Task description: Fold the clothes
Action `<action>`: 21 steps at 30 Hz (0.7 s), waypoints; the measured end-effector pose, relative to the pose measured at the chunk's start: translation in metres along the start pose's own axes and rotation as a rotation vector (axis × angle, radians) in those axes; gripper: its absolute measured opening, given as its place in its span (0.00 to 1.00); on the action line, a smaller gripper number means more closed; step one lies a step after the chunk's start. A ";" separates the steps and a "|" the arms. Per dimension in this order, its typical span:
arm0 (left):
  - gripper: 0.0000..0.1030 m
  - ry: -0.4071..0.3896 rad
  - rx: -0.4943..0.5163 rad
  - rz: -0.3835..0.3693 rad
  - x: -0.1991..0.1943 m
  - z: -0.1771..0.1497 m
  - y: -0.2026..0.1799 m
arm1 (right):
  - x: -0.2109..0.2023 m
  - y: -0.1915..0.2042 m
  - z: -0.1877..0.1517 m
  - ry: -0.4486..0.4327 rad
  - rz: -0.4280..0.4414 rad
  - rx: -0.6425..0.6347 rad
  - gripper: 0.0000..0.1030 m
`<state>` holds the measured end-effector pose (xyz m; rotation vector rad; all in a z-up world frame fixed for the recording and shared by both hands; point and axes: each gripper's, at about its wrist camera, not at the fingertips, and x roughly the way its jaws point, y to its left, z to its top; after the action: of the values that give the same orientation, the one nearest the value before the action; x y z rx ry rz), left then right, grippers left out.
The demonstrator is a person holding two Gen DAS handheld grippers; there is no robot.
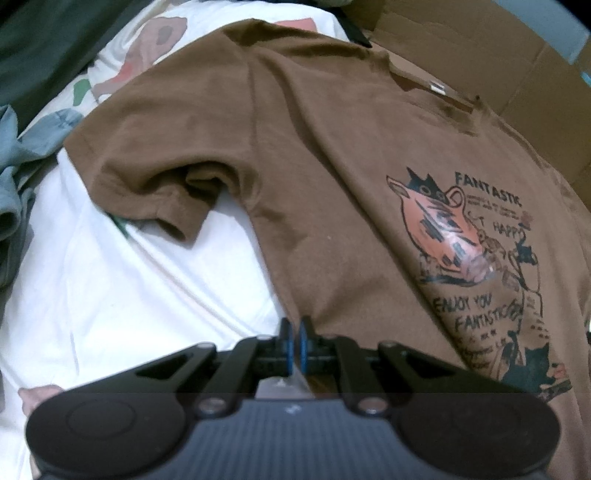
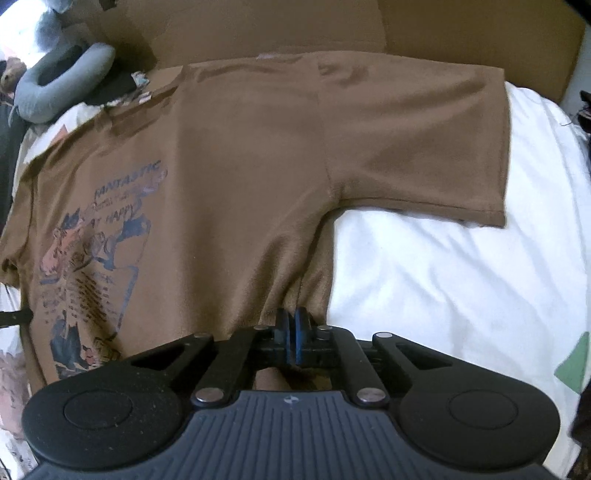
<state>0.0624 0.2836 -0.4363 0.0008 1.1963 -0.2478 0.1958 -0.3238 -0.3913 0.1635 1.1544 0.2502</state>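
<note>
A brown T-shirt (image 1: 314,166) with a cartoon print (image 1: 480,258) lies face up on a white bed sheet (image 1: 129,277). Its sleeve (image 1: 147,177) in the left wrist view is crumpled and folded under. My left gripper (image 1: 294,332) is shut on the shirt's side edge near the hem, and brown cloth shows beneath the fingers. In the right wrist view the same T-shirt (image 2: 240,166) spreads away from me, its other sleeve (image 2: 424,147) lying flat. My right gripper (image 2: 293,325) is shut on the opposite lower edge of the shirt.
Brown cardboard (image 2: 295,29) stands behind the shirt's collar. A grey-blue garment (image 1: 14,166) is bunched at the left of the bed, beside a patterned pillow (image 1: 147,48). A grey curved cushion (image 2: 62,88) lies at the far left corner. Bare sheet (image 2: 443,295) stretches right of the shirt.
</note>
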 end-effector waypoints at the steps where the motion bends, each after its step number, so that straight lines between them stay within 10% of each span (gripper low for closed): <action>1: 0.03 -0.002 -0.005 -0.002 -0.002 -0.002 0.003 | -0.004 -0.001 0.001 -0.005 0.000 0.000 0.00; 14: 0.02 -0.006 0.009 0.079 0.027 0.084 -0.079 | -0.010 -0.033 0.006 -0.007 -0.087 0.008 0.00; 21: 0.03 0.036 -0.026 0.121 0.042 0.107 -0.062 | -0.010 -0.041 0.007 0.014 -0.022 0.060 0.03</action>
<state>0.1632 0.2012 -0.4278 0.0553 1.2304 -0.1262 0.2028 -0.3659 -0.3906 0.2019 1.1774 0.1973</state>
